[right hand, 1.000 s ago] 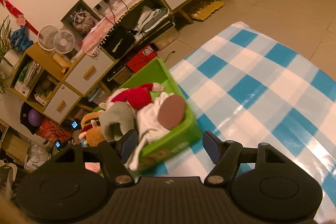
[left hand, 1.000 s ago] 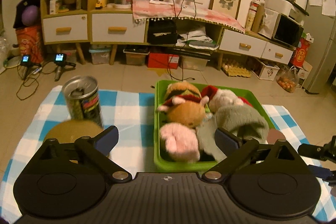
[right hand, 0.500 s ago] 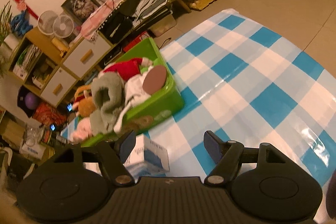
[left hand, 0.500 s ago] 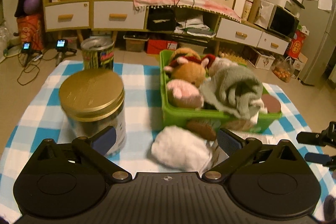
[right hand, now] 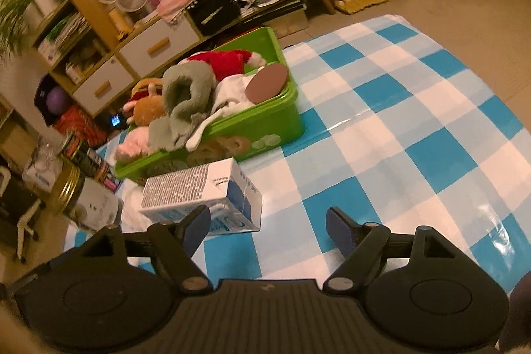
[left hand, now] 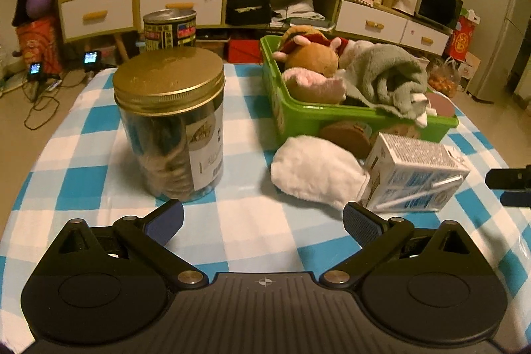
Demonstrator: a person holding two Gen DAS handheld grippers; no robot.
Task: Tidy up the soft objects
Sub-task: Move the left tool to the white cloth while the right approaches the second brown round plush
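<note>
blue-and-white checked tablecloth (left hand: 83,161) covers the table. green bin (left hand: 298,118) toward the far edge, heaped with plush toys: grey plush (left hand: 385,78), brown plush (left hand: 312,58), pink plush (left hand: 315,85). gold-lidded jar (left hand: 169,128) stands left of the bin, a printed can (left hand: 170,29) behind it. white plush (left hand: 315,171) lies on the cloth against the bin's near wall, touching a milk carton (left hand: 415,175) on its side. left gripper (left hand: 262,219) wide open, nothing between the jaws. right gripper (right hand: 267,224) jaws opening, empty, left finger just beside the carton.
</note>
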